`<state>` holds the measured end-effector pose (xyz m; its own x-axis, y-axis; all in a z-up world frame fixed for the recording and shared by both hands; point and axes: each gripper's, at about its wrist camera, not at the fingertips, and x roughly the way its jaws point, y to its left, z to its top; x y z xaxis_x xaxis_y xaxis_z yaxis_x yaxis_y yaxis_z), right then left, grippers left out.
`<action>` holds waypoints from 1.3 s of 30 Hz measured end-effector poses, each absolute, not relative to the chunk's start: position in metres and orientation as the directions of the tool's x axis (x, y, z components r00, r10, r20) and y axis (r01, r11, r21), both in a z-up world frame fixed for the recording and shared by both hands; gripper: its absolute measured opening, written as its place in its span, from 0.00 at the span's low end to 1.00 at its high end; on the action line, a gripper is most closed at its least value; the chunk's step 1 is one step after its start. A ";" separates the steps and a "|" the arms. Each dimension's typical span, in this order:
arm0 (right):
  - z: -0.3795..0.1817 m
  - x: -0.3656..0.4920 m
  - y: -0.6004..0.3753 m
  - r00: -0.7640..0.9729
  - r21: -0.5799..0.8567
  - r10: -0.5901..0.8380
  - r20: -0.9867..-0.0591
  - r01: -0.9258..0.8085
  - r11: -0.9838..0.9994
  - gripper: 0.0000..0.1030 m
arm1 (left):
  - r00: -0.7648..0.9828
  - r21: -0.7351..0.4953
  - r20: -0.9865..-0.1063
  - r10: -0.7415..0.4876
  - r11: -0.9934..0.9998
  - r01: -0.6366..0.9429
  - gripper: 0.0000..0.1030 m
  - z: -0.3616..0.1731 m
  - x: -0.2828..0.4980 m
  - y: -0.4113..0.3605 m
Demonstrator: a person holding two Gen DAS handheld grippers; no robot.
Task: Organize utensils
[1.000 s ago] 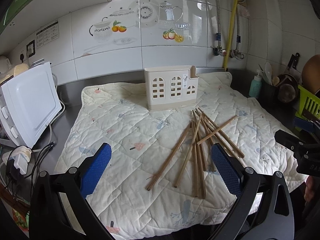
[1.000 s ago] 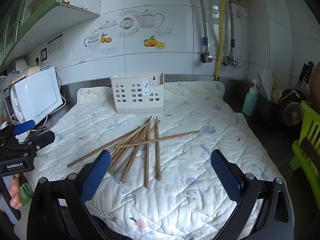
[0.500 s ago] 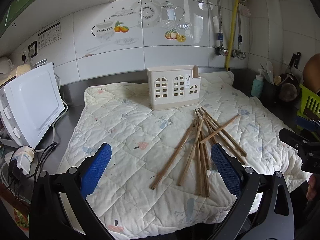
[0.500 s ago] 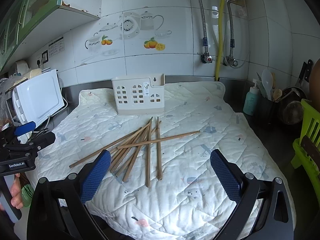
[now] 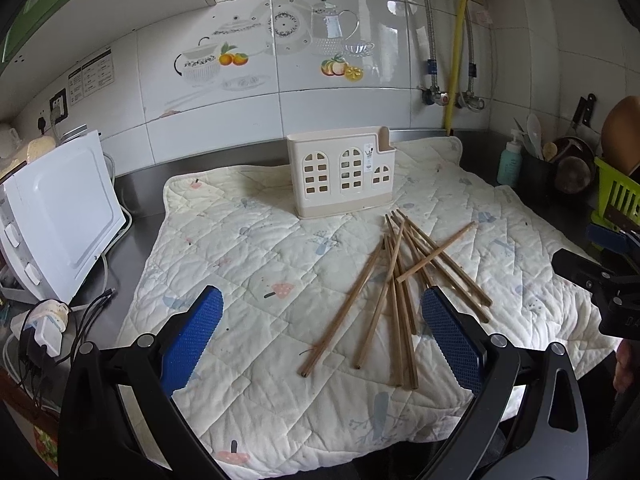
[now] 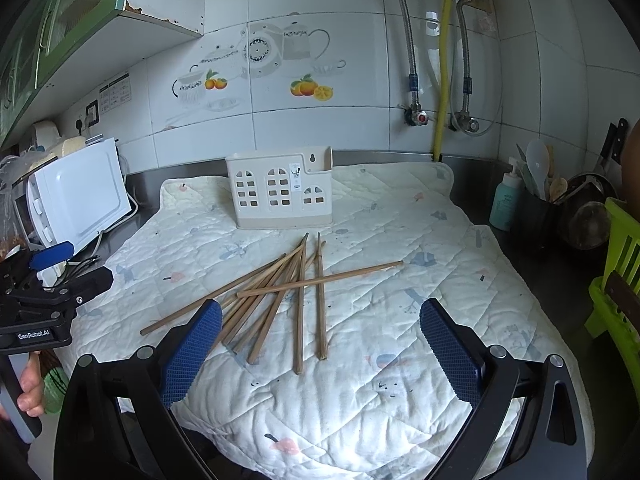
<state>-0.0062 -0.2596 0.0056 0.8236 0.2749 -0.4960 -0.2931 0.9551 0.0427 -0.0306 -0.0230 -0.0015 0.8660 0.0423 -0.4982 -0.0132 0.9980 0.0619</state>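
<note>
On the quilted mat (image 5: 248,264) over the table, chopsticks (image 6: 288,288) lie loose and crossed just before the empty-looking cream holder (image 6: 280,188); left gripper (image 5: 322,336) and right gripper (image 6: 320,344) hover, fingers spread wide, holding nothing—sorting not yet begun.

You look across a cream quilted mat (image 5: 248,248) printed with small mushrooms, spread on a steel counter (image 5: 136,184). A white microwave oven (image 5: 60,216) stands at left; a teal soap bottle (image 6: 505,200), dark utensil crock (image 6: 536,216) and lime-green plastic rack (image 6: 618,280) crowd the right.
</note>
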 end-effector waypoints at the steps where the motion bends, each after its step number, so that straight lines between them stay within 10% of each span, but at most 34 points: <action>1: 0.004 -0.005 -0.260 0.822 0.044 0.274 -0.500 -0.292 0.956 0.93 | 0.865 0.060 -0.500 0.035 0.998 -0.006 0.95 -0.002 -0.030 -0.023; 20: -0.017 0.018 -0.254 0.776 0.083 0.299 -0.555 -0.306 0.948 0.64 | 0.828 -0.037 -0.558 -0.057 0.998 0.044 0.71 -0.032 -0.011 -0.008; 39: -0.043 0.051 -0.256 0.734 0.122 0.314 -0.602 -0.304 0.945 0.64 | 0.665 -0.006 -0.658 -0.353 0.886 0.464 0.40 -0.066 0.087 -0.073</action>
<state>0.0510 -0.2559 -0.0433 0.7340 0.3136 -0.6024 -0.3038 0.9449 0.1218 0.0866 -0.0731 -0.0659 0.6653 -0.3531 -0.6578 0.4643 0.8857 -0.0058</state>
